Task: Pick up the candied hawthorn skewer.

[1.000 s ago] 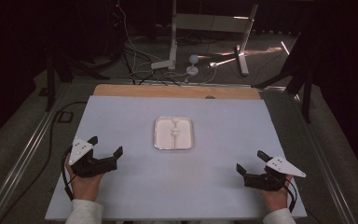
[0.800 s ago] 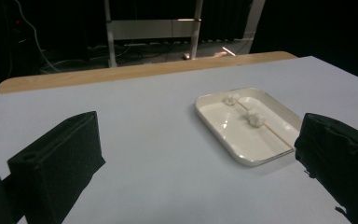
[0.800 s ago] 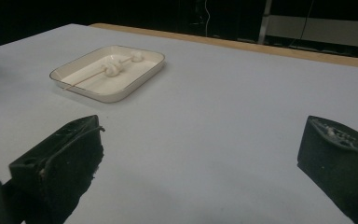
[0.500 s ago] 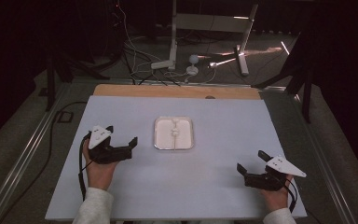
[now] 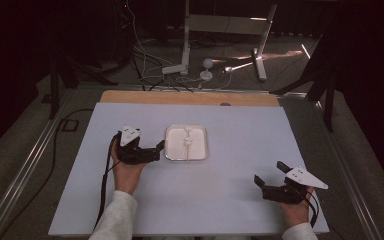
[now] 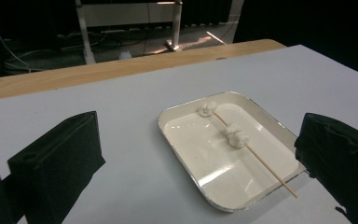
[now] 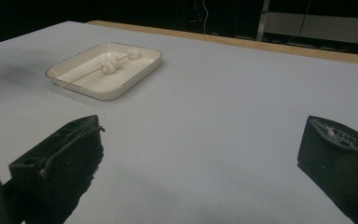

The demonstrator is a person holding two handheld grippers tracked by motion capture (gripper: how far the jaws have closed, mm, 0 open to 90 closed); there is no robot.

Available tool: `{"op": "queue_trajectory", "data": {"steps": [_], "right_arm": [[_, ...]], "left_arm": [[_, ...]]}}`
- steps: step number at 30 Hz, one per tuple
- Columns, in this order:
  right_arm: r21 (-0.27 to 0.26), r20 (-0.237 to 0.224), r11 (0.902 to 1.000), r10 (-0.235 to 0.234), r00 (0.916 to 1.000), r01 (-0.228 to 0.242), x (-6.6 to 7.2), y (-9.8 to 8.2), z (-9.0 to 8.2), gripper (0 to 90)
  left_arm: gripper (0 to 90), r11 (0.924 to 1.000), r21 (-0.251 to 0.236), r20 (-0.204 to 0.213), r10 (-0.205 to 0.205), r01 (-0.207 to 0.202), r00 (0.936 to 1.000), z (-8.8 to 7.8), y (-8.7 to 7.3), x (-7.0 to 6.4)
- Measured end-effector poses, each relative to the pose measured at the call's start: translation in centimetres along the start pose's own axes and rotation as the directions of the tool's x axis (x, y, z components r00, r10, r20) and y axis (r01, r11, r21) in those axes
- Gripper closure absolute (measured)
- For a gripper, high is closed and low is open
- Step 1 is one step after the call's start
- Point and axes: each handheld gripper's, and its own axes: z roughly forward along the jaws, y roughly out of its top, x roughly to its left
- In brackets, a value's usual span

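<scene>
Tabletop scene, seen from above: a pale grey-blue table with a white rectangular tray lying near its middle. Across the tray lies a thin wooden skewer with small white lumps threaded on it, two close together near the skewer's middle and one at its far end; what the lumps are made of is hard to tell. The skewer's bare near end pokes out over the tray's rim.

A person's left hand holds the left gripper just beside the tray's left edge, jaws apart and pointing toward it, gripping nothing. In the left gripper view, the tray sits between the two black jaws.

The right gripper rests in the person's right hand near the table's front right corner, well apart from the tray. Its jaws are also spread wide, with bare table between them.
</scene>
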Motion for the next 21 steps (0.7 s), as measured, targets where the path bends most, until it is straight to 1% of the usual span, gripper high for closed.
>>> {"op": "queue_trajectory", "data": {"steps": [8,9,12,14,15,16,20,21], "right_arm": [[0.000,0.002,1.0000,0.003,1.0000,-0.003,-0.1,0.0,0.0,0.0],[0.000,0.003,1.0000,0.003,1.0000,-0.003,-0.1,0.0,0.0,0.0],[0.000,0.003,1.0000,0.003,1.0000,-0.003,-0.1,0.0,0.0,0.0],[0.002,0.002,1.0000,0.003,1.0000,-0.003,-0.2,0.0,0.0,0.0],[0.002,0.002,1.0000,0.002,1.0000,-0.002,-0.2,0.0,0.0,0.0],[0.003,0.001,1.0000,0.002,1.0000,-0.002,-0.1,0.0,0.0,0.0],[0.005,0.000,1.0000,0.000,1.0000,0.000,-0.1,0.0,0.0,0.0],[0.005,0.000,1.0000,-0.001,1.0000,0.001,-0.2,0.0,0.0,0.0]], "left_arm": [[1.0,0.9994,0.034,0.010,0.011,-0.012,0.9999,2.4,-0.1,-1.1],[0.9,0.9994,0.034,0.010,0.011,-0.012,0.9999,2.4,-0.1,-1.1],[0.9,0.9984,0.053,0.018,0.017,-0.018,0.9997,3.6,-0.4,-1.8],[1.0,0.9976,0.066,0.021,0.017,-0.018,0.9996,4.2,-0.5,-2.1],[1.0,0.9976,0.066,0.021,0.017,-0.018,0.9996,4.2,-0.5,-2.1],[1.4,0.9968,0.079,0.026,0.013,-0.015,0.9996,4.8,-0.7,-2.4],[3.1,0.9942,0.107,0.030,-0.001,-0.003,0.9996,6.1,-1.1,-2.9],[3.3,0.9930,0.118,0.025,-0.003,0.000,0.9997,6.4,-1.2,-3.0]]}}
